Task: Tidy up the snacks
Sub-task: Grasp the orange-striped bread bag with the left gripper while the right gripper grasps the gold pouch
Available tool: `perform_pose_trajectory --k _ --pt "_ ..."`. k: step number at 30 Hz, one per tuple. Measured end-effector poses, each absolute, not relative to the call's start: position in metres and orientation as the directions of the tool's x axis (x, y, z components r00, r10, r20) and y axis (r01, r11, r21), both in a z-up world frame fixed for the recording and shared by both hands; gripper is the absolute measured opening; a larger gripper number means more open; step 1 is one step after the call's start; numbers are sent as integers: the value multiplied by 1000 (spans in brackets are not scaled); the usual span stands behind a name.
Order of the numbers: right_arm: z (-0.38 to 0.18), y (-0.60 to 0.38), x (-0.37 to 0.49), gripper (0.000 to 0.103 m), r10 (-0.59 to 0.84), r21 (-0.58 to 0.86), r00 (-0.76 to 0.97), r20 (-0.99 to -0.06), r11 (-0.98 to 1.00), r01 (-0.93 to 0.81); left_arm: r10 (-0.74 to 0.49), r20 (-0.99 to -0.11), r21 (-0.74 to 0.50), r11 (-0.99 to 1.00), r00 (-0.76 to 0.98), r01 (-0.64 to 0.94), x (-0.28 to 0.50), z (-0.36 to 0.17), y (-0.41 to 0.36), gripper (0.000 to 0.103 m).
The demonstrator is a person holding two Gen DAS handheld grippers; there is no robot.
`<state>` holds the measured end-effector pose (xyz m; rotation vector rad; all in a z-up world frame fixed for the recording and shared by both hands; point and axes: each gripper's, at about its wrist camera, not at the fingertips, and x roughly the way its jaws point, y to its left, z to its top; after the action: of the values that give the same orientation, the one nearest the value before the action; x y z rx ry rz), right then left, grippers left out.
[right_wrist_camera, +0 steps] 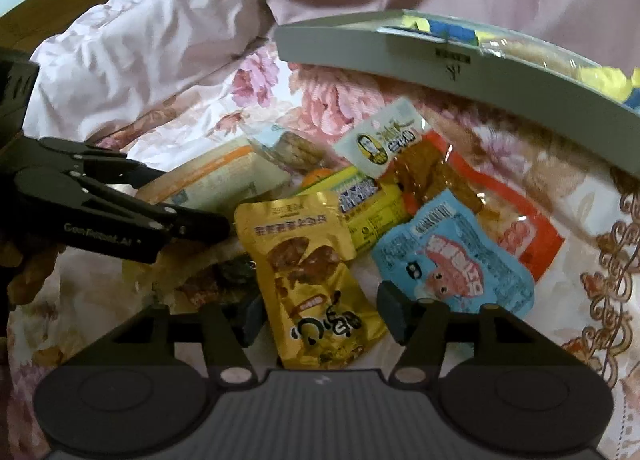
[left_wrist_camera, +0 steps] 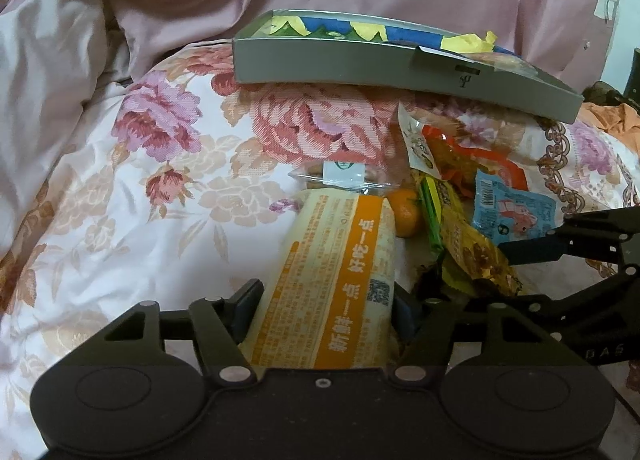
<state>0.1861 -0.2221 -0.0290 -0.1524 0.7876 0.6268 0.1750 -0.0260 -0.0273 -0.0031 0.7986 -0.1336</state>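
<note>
Where my left gripper (left_wrist_camera: 326,308) clamps it by both long edges, the orange-and-cream packet (left_wrist_camera: 336,272) lies on the floral bedspread (left_wrist_camera: 160,180), long axis running away toward the grey box (left_wrist_camera: 360,64); its near end is cut off. My right gripper (right_wrist_camera: 320,316) straddles the gold pouch (right_wrist_camera: 316,280), lying likewise; whether its pads press I cannot tell. A mandarin (left_wrist_camera: 406,212) sits half hidden.

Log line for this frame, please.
left gripper: shut on orange-and-cream packet | right gripper: astride gold pouch, grip unclear | grey box: beyond pile, on floral bedding
</note>
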Motion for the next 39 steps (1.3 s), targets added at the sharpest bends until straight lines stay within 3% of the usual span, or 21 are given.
perform_pose_trajectory --k 17,23,30,39 --pt "-31 -211 177 53 431 -7 562 -705 789 -614 -86 -723 -64 996 686 57 169 -22 -29 55" --pt "-30 -196 155 44 389 -186 633 -669 737 -649 -82 -717 -66 997 693 51 159 -15 -32 52" --pt "-31 -185 140 42 357 -301 679 -642 697 -651 -81 -704 -49 997 706 66 146 -7 -39 50" --pt "-29 -176 117 42 311 -488 781 -542 639 -594 -71 -657 -39 997 751 61 137 12 -45 50"
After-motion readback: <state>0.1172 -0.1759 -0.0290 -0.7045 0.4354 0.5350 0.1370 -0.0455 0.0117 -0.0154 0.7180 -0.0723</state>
